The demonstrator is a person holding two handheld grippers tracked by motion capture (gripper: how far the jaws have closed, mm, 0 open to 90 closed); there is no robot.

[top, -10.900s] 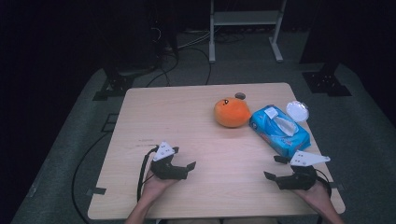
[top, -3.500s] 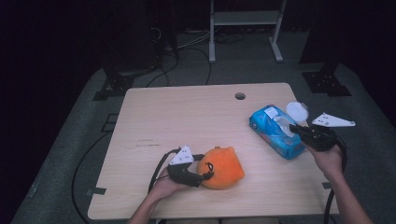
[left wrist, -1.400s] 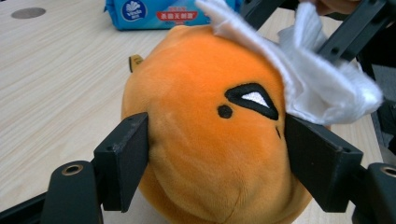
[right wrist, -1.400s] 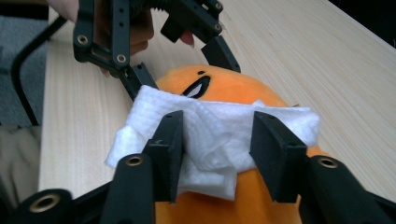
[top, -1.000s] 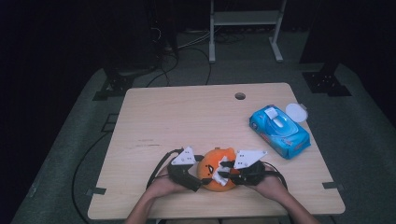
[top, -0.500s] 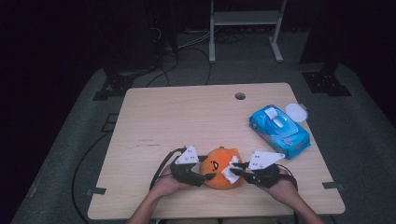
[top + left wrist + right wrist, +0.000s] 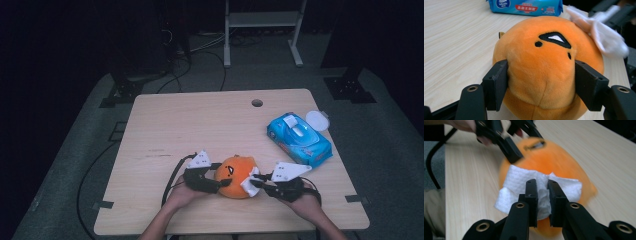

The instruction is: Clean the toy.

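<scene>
Orange plush (image 7: 235, 176) near the table's (image 7: 200, 125) front edge sits clenched in my left gripper (image 7: 539, 87), while my right gripper (image 7: 541, 195), pinching a wipe (image 7: 519, 185), must next rub across it.

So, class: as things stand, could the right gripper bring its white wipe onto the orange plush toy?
Probably yes. The right gripper pinches the white wipe right against the orange plush toy, which the left gripper clamps from the other side, leaving that side free.
</scene>
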